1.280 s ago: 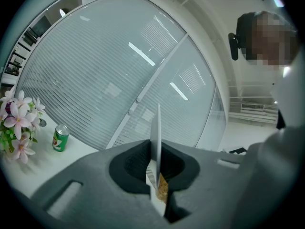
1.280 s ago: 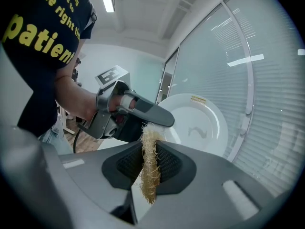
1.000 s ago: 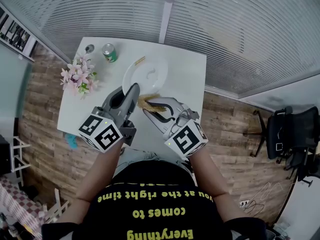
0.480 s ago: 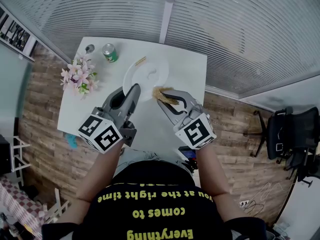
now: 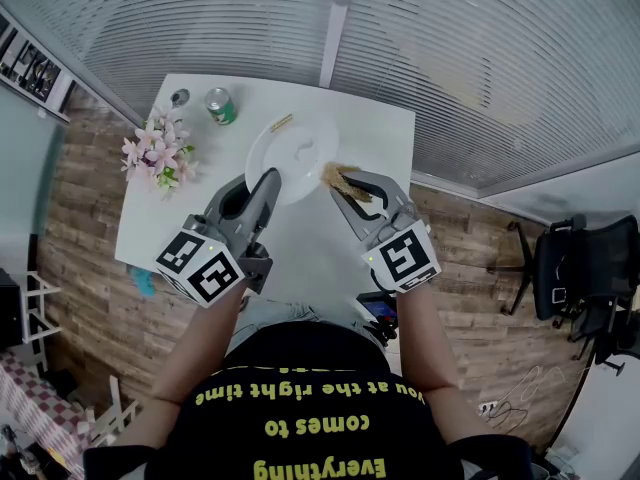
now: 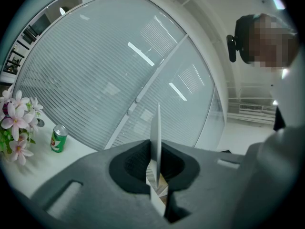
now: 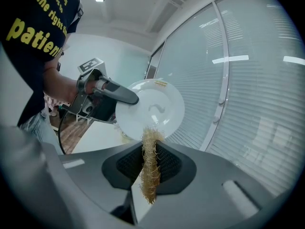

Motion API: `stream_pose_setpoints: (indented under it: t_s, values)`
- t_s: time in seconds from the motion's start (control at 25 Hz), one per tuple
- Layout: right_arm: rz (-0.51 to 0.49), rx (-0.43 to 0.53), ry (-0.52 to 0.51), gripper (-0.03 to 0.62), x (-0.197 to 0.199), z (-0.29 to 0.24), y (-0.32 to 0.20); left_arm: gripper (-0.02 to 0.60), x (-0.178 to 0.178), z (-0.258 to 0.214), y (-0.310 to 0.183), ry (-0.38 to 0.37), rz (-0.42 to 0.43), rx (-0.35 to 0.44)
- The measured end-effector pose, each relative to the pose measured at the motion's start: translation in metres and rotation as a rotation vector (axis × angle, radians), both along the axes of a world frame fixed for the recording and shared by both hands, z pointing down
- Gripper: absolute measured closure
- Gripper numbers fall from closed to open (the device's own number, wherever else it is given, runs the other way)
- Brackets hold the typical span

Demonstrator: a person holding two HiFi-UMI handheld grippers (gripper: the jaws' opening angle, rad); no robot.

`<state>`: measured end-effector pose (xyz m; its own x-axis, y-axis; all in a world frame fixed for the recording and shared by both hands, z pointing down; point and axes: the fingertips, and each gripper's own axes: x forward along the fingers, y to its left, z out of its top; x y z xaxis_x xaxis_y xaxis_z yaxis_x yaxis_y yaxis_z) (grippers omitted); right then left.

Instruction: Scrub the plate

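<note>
A white plate (image 5: 295,148) is held up over the white table (image 5: 375,133), tilted, with my left gripper (image 5: 267,182) shut on its near rim. In the left gripper view the plate (image 6: 156,125) shows edge-on between the jaws of that gripper (image 6: 156,178). My right gripper (image 5: 347,181) is shut on a tan fibrous scrubber (image 5: 340,177), just right of the plate's rim. In the right gripper view the scrubber (image 7: 150,163) stands in that gripper (image 7: 148,175), its top in front of the plate's (image 7: 155,106) lower edge; whether it touches is unclear.
A green can (image 5: 219,105) and a small round object (image 5: 179,96) stand at the table's far left. Pink flowers (image 5: 155,154) sit on its left side. Window blinds run behind the table. A black chair (image 5: 585,268) stands far right on the wooden floor.
My right gripper has carried the scrubber to the right and farther out, from below the plate's near edge to beside its right rim. The left gripper and plate have stayed put.
</note>
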<state>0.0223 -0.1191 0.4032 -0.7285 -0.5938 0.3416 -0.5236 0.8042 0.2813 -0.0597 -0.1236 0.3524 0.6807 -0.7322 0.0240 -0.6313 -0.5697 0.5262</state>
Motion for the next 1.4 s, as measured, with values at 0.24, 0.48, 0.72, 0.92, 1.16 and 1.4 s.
stream_pose_setpoints:
  t_s: [0.24, 0.48, 0.72, 0.92, 1.16, 1.4]
  values:
    - [0.006, -0.004, -0.023, 0.536, 0.002, -0.003, 0.002, 0.561, 0.005, -0.001, 0.001, -0.001, 0.005, -0.001]
    - [-0.047, -0.007, -0.013, 0.536, -0.019, 0.001, 0.012, 0.561, 0.004, 0.002, -0.003, -0.008, -0.002, 0.001]
    - [-0.103, 0.004, 0.019, 0.536, -0.041, -0.006, 0.025, 0.561, 0.004, 0.003, -0.003, -0.024, -0.004, 0.004]
    - [-0.145, 0.026, 0.049, 0.536, -0.052, -0.011, 0.033, 0.561, 0.004, 0.002, -0.003, -0.021, -0.007, 0.007]
    - [-0.200, 0.055, 0.083, 0.536, -0.067, -0.016, 0.045, 0.561, 0.005, 0.004, -0.002, -0.024, 0.003, 0.002]
    - [-0.236, 0.084, 0.110, 0.537, -0.075, -0.020, 0.051, 0.561, 0.008, 0.006, -0.002, -0.023, 0.014, -0.004]
